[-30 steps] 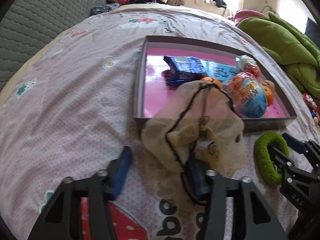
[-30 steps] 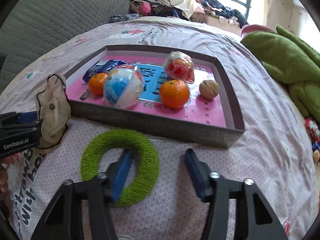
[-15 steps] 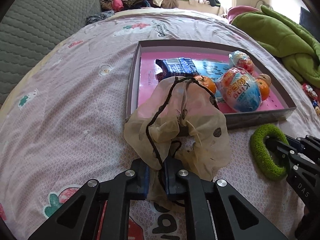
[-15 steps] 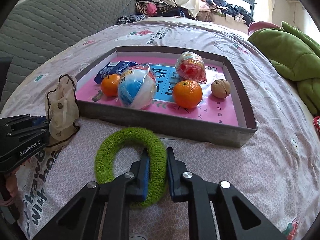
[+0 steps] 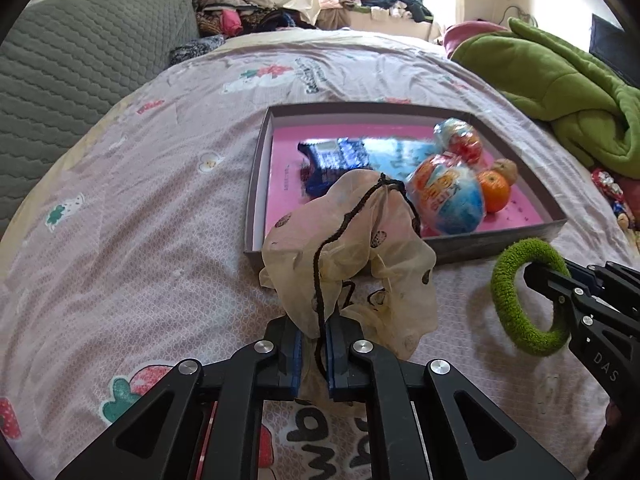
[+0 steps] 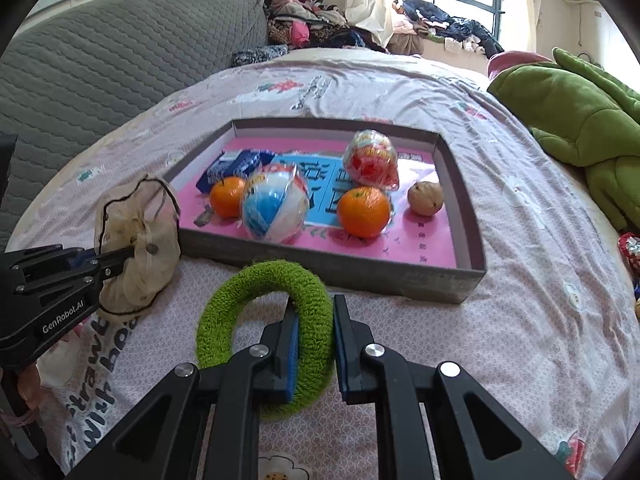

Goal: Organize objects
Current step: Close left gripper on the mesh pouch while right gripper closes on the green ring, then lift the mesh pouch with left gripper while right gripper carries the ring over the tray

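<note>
The bed (image 6: 520,320) carries a big box (image 6: 460,280) already full of oranges and toys. A second ago both hand-held grippers were open; now the left hand-held gripper (image 5: 312,354) is shut tight on the beige scrunchie (image 5: 348,256) and has lifted it, and the right hand-held gripper (image 6: 314,354) pinches the green ring (image 6: 264,320). Both look ready to go into the box

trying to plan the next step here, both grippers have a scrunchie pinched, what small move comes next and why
Probably lift both and carry them forward over the tray's near wall. The left gripper is shut on the sheer beige scrunchie, the right gripper on the green scrunchie, and both scrunchies sit just short of that wall.
</note>
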{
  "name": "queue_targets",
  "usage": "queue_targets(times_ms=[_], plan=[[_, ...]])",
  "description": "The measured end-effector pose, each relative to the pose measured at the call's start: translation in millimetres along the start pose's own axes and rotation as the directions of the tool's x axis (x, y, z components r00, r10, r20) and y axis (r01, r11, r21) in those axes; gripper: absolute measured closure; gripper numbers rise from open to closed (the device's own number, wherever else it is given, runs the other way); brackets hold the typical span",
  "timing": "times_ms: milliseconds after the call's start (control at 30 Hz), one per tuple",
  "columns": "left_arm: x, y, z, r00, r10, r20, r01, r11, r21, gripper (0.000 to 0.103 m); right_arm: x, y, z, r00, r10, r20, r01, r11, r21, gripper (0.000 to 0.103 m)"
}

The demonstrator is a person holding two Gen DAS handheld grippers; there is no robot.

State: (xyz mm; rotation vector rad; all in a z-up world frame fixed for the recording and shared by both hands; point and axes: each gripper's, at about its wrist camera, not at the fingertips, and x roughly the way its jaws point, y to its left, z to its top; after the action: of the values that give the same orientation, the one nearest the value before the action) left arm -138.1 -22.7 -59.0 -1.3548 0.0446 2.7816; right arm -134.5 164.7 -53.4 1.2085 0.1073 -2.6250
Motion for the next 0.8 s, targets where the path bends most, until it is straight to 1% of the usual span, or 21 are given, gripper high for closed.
queue_targets(times_ms=[167,400,800], plan=[[-19.5,-2.5,13.4,0.999,0.001,0.041,-0.002,1.0,0.008,0.095,-19.9,-5.2,12.4,0.999,-0.005,0.048,0.004,1.0,0.011,0.088],[-42.7,-7.6,38.6,0.995,0.006,0.099,-0.008,1.0,0.017,0.095,-49.9,-15.3,41.0,0.992,-0.027,0.125,0.024,0.999,0.027,0.088],[-66.8,-10.6,80.0,0.984,0.011,0.176,-0.012,1.0,0.006,0.095,-77.7,-18.8,87.6,0.974,-0.051,0.222,0.048,0.999,0.019,0.088]])
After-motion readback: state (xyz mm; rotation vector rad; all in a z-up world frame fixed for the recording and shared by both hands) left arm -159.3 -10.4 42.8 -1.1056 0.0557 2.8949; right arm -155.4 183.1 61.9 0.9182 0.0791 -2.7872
